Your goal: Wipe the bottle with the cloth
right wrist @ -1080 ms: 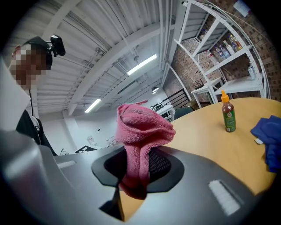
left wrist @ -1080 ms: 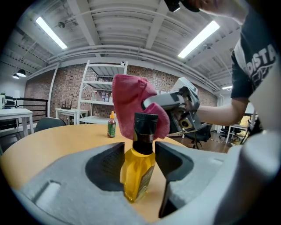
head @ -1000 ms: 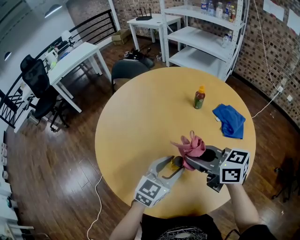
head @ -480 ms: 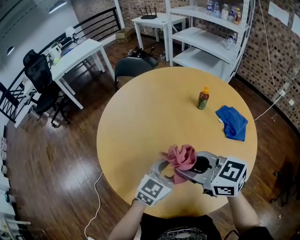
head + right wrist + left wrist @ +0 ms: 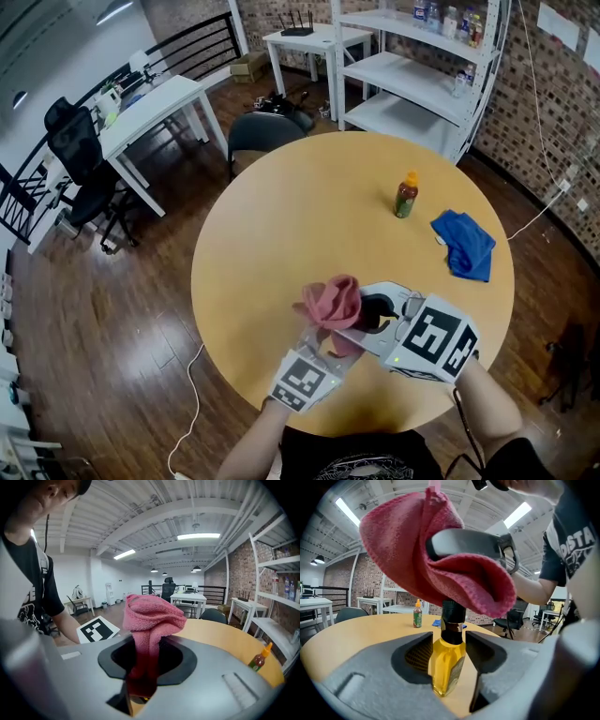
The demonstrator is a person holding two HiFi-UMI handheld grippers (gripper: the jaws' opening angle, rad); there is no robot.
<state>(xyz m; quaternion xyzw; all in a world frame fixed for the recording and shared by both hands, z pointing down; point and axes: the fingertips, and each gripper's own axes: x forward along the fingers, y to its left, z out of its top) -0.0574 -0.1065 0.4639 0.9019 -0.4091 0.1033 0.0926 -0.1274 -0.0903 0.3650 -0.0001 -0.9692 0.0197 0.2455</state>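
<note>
Brick walls and a dark wooden floor surround a round wooden tabletop (image 5: 281, 225), with white shelving (image 5: 412, 84) and a white desk (image 5: 150, 112) standing far beyond both tongs. The right tongs (image 5: 361, 317), carrying a marker cube, reach in from the person's right at the near edge of the tabletop. Their jaws are closed tight on a pink cloth (image 5: 151, 620), which rises out of the grip in a bunched fold. The left tongs (image 5: 449, 648) come in from the person's left, just beside the right tongs and partly under them. Their jaws are clamped on the body of a glass bottle of yellow oil (image 5: 448, 660), which is held upright just over the tabletop. Seen from the left tongs, the cloth hangs over the bottle's dark cap and covers its top, with one grey jaw of the right tongs showing in the fold above. From the head view the cloth (image 5: 330, 302) sits where the two tongs meet and hides most of the bottle. A crumpled blue cloth (image 5: 464, 246) lies on the tabletop well beyond the right tongs, towards the far right edge. A small sauce bottle with an orange cap (image 5: 406, 196) stands near it, also far ahead of both tongs.
</note>
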